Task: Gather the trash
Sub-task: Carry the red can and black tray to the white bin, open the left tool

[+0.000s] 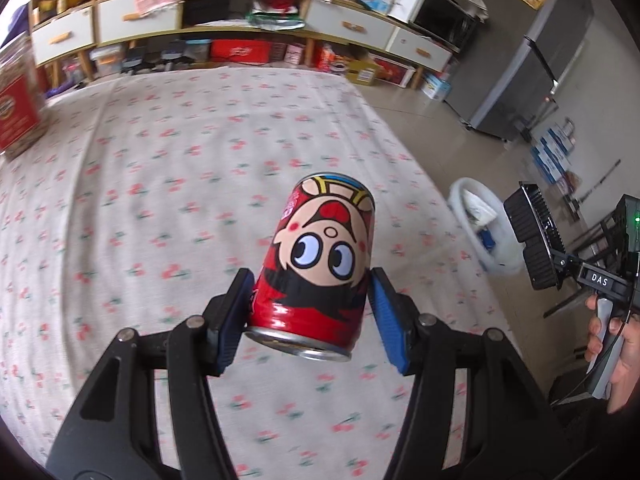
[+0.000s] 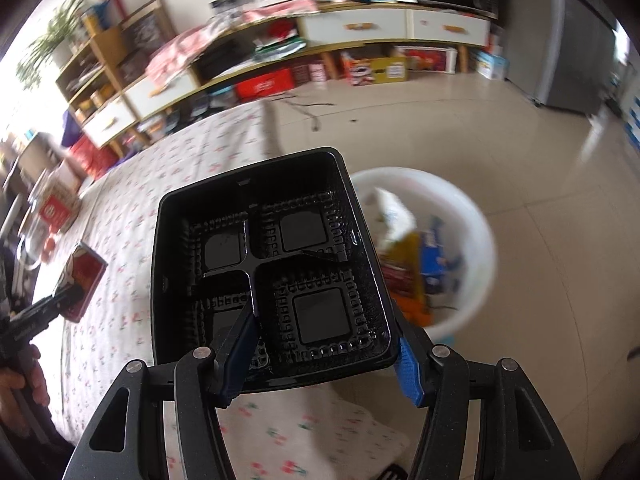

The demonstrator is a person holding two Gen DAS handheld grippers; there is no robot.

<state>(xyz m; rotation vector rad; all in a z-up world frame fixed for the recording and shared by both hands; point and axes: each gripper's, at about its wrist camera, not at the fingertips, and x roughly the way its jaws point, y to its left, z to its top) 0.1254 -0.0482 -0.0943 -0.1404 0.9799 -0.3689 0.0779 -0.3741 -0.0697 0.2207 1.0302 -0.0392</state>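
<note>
My left gripper (image 1: 312, 312) is shut on a red cartoon drink can (image 1: 320, 264), held upside down above the cherry-print tablecloth (image 1: 160, 200). My right gripper (image 2: 324, 356) is shut on a black plastic food tray (image 2: 272, 264) with four compartments, one finger inside it and one outside its right wall. The tray hangs over the table's edge, next to a white trash bin (image 2: 472, 240) on the floor that holds several wrappers. In the left wrist view the tray (image 1: 532, 236) and bin (image 1: 476, 216) show at the right. The can (image 2: 80, 280) also shows at the left of the right wrist view.
A red-labelled jar (image 1: 18, 96) stands at the table's far left corner. A low shelf unit (image 1: 248, 28) with drawers and boxes runs along the back wall. A grey fridge (image 1: 540, 60) stands at the right. The floor is tiled beige (image 2: 520, 140).
</note>
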